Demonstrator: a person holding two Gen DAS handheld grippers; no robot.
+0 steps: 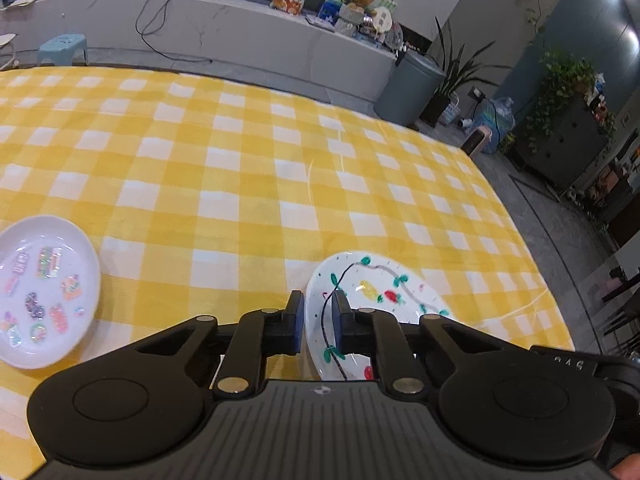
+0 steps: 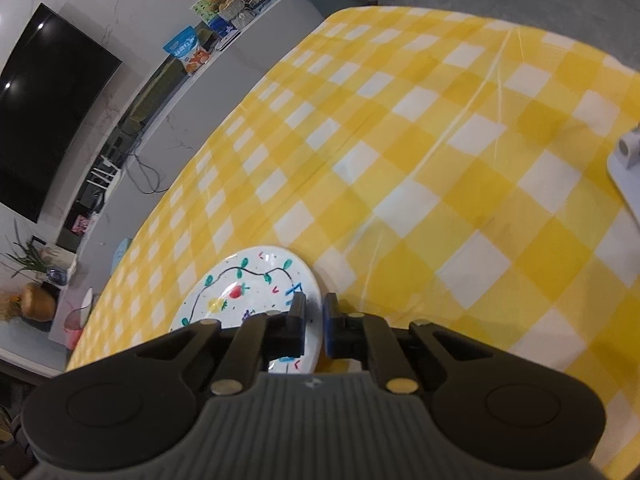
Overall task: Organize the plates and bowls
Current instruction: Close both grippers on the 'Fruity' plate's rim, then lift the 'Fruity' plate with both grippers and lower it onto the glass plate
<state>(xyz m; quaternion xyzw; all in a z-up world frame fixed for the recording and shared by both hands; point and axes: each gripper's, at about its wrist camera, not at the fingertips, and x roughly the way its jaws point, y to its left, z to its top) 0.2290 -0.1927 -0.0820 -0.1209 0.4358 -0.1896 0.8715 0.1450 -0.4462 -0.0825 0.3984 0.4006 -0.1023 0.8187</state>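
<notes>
A white plate painted with a vine and fruit (image 1: 376,292) lies on the yellow checked tablecloth (image 1: 224,184). My left gripper (image 1: 320,312) is shut on its left rim, one finger on each side. A white plate with colourful stickers (image 1: 40,292) lies at the left edge. In the right wrist view my right gripper (image 2: 314,316) is shut on the right rim of a white plate with a vine and a strawberry (image 2: 244,292), on the tablecloth (image 2: 440,160). I cannot tell whether both grippers hold the same plate.
A white device base (image 2: 626,172) sits at the right edge of the table. Beyond the table's far edge are a grey counter with snacks and a teddy bear (image 1: 352,0), a grey bin (image 1: 408,84) and a blue stool (image 1: 64,46).
</notes>
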